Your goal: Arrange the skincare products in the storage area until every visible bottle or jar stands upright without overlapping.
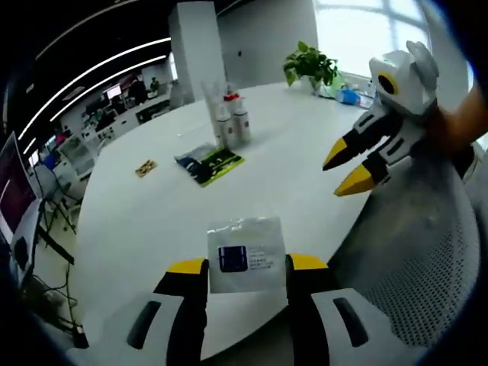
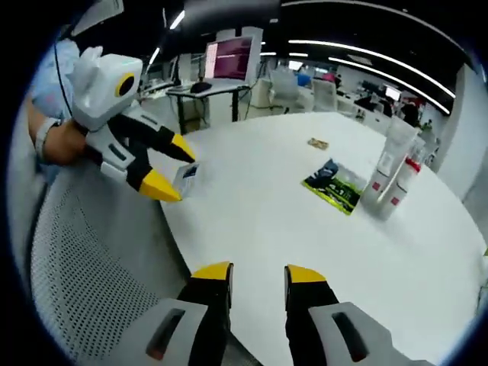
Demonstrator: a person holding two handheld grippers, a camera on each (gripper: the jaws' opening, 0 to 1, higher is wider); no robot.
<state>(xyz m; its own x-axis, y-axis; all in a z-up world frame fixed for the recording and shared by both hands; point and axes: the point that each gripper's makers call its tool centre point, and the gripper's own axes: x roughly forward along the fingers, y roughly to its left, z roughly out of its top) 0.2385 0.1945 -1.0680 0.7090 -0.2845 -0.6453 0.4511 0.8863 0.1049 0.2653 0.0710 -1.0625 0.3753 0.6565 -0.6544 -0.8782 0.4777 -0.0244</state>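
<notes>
My left gripper is shut on a small clear sachet with a dark blue label, held above the near edge of the white round table. The right gripper view shows the left gripper at upper left with the sachet at its tips. Far across the table stand a white tube and a red-capped bottle, upright and close together. Green and dark sachets lie flat before them. My right gripper is open with nothing in it.
A small brown item lies alone on the table. A potted plant stands at the far edge. A grey mesh chair back sits at the table's near edge. Desks and monitors stand beyond.
</notes>
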